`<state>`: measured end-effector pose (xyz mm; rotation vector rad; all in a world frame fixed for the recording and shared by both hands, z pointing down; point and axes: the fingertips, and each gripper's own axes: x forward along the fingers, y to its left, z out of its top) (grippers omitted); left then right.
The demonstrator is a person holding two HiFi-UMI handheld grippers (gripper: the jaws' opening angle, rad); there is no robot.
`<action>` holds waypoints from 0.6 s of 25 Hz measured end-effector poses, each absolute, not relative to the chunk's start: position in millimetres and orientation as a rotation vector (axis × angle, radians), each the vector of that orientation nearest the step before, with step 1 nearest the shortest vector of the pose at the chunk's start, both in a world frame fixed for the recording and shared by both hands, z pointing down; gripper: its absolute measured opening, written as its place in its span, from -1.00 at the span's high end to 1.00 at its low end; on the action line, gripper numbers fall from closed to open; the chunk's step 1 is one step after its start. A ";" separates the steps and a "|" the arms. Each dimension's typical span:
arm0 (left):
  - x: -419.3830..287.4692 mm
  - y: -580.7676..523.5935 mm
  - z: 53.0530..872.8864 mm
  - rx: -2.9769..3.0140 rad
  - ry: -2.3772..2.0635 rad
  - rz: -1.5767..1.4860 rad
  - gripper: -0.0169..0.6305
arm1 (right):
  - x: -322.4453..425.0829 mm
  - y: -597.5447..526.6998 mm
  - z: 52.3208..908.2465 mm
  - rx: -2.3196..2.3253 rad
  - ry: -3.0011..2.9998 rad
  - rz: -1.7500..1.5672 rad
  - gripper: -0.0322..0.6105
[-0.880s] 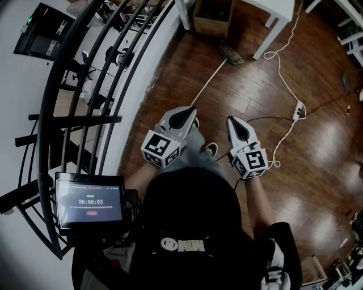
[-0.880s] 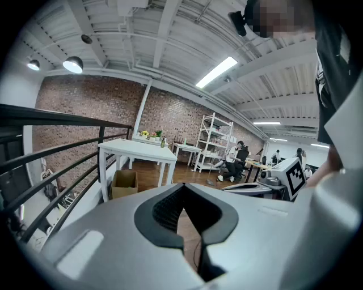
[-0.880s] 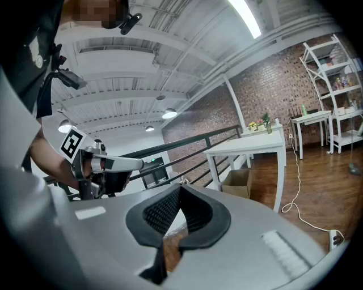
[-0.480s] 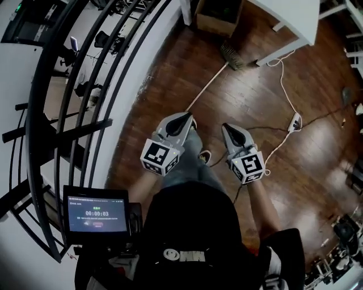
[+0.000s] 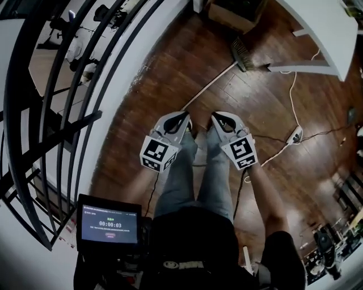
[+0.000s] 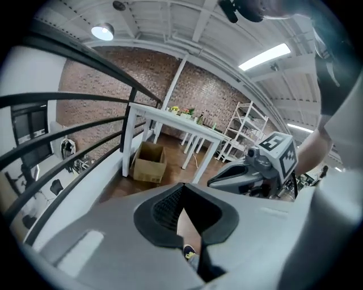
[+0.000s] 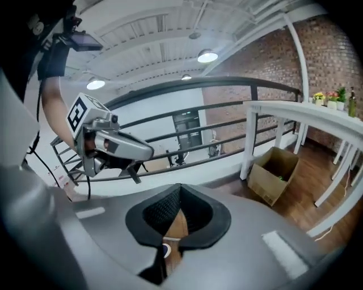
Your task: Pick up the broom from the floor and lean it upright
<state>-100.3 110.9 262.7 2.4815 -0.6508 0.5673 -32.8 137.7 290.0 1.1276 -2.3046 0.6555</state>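
The broom lies on the wooden floor ahead of me, its bristle head (image 5: pixel 243 52) by a white table leg and its pale handle (image 5: pixel 211 84) running back towards my feet. The handle's near end lies just beyond my left gripper (image 5: pixel 182 117). Both grippers hang side by side above my legs, clear of the broom. The left gripper (image 6: pixel 182 195) is shut with nothing in it. The right gripper (image 5: pixel 218 118) (image 7: pixel 179 195) is shut and empty too.
A black curved railing (image 5: pixel 68 85) runs along the left. A white table (image 5: pixel 317 28) and a cardboard box (image 5: pixel 235 11) stand at the far end. A white cable with a power strip (image 5: pixel 295 135) lies on the right. A small screen (image 5: pixel 109 222) sits at lower left.
The person has stepped forward, so the broom now lies closer to the grippers. The two grippers have drawn nearer each other. Both stay shut.
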 end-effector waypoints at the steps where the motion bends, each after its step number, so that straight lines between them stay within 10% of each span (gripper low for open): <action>1: -100.1 109.6 286.9 2.460 -0.664 0.600 0.91 | -30.5 132.5 319.0 1.079 -2.295 0.669 0.89; 15: -146.7 118.0 646.5 2.073 -0.945 0.762 0.91 | -19.5 132.9 759.4 0.185 -1.874 0.244 0.44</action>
